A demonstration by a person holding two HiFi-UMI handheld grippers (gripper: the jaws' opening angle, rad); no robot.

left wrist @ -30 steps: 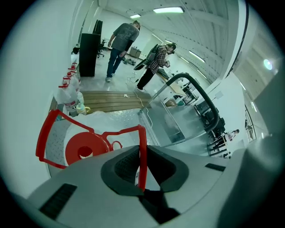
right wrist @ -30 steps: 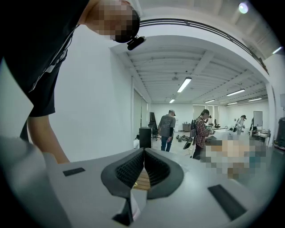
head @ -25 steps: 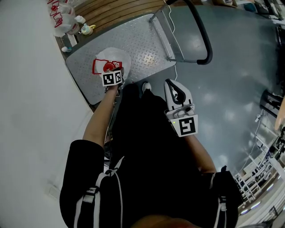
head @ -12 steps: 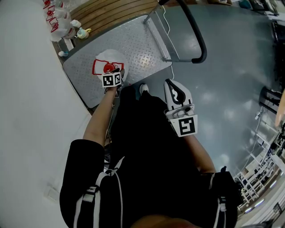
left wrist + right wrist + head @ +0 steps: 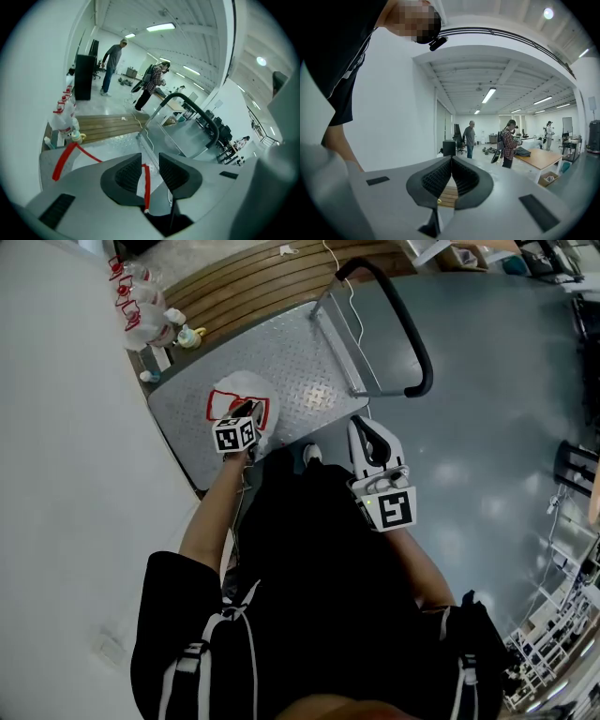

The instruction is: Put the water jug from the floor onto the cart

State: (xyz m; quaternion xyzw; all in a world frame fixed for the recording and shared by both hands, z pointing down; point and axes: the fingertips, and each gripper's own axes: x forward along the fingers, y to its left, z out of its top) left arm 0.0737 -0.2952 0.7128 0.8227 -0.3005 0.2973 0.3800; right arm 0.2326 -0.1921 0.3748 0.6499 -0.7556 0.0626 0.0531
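The clear water jug (image 5: pixel 242 392) with a red handle (image 5: pixel 217 401) stands on the cart's (image 5: pixel 305 343) steel deck, near its front left corner. My left gripper (image 5: pixel 247 412) hangs just above the jug's top and points down at it. In the left gripper view its jaws are opening (image 5: pixel 150 161); the red handle strap (image 5: pixel 146 183) runs loosely through the gap, and the pads do not press on it. My right gripper (image 5: pixel 373 434) stays over the grey floor beside the cart, shut with nothing in it (image 5: pixel 451 165).
The cart's black push handle (image 5: pixel 405 320) rises at its right end. More red-handled jugs (image 5: pixel 139 301) and a small bottle (image 5: pixel 190 337) stand by the white wall beside a wooden pallet (image 5: pixel 244 273). Two people (image 5: pixel 152 84) stand far off. Shelving (image 5: pixel 562 615) lines the right.
My left gripper's jaws have parted off the jug's red handle, and the gripper has lifted a little above the jug, which stays on the cart. My right gripper has shifted only slightly.
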